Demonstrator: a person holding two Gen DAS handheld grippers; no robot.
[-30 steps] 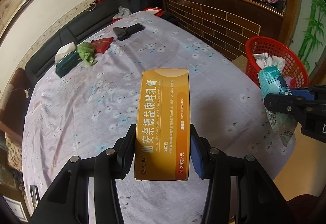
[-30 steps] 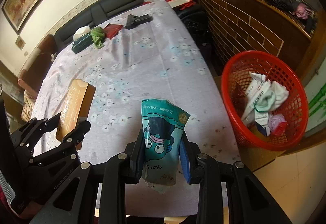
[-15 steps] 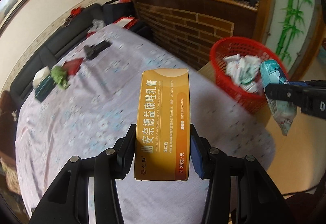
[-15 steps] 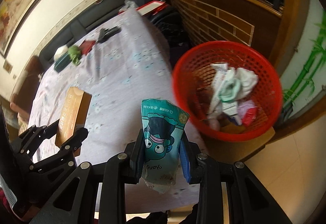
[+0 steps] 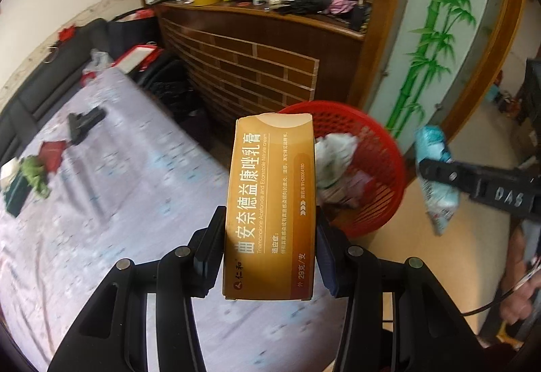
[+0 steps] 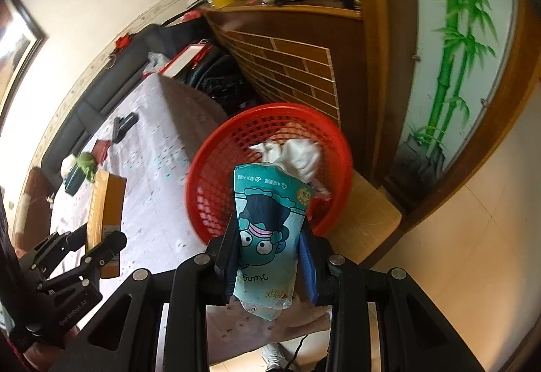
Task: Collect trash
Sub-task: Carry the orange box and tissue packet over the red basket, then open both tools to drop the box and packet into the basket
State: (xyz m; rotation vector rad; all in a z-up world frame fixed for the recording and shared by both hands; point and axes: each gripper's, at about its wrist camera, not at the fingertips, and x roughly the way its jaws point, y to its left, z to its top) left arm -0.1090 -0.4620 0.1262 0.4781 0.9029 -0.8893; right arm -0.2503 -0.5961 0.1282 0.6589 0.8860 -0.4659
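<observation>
My left gripper [image 5: 270,236] is shut on a tall orange medicine box [image 5: 270,196], held upright over the table edge. Behind the box stands a red plastic basket [image 5: 378,169] with crumpled white trash in it. My right gripper [image 6: 267,253] is shut on a teal cartoon snack packet [image 6: 267,219], which hangs just in front of the red basket [image 6: 216,182]. In the left wrist view the same packet [image 5: 436,176] shows at the right, beyond the basket. In the right wrist view the orange box [image 6: 104,209] and left gripper [image 6: 98,240] sit at the lower left.
A table with a floral lilac cloth [image 5: 101,203] carries a black object [image 5: 84,125], a red pouch [image 5: 50,152] and a green rag [image 5: 33,172]. A brick-patterned wooden counter [image 5: 253,74] rises behind the basket. A dark sofa [image 6: 101,94] lines the far wall.
Both grippers have swung right from over the table toward the red basket, which now sits nearer the middle of both views. The box and the packet remain gripped.
</observation>
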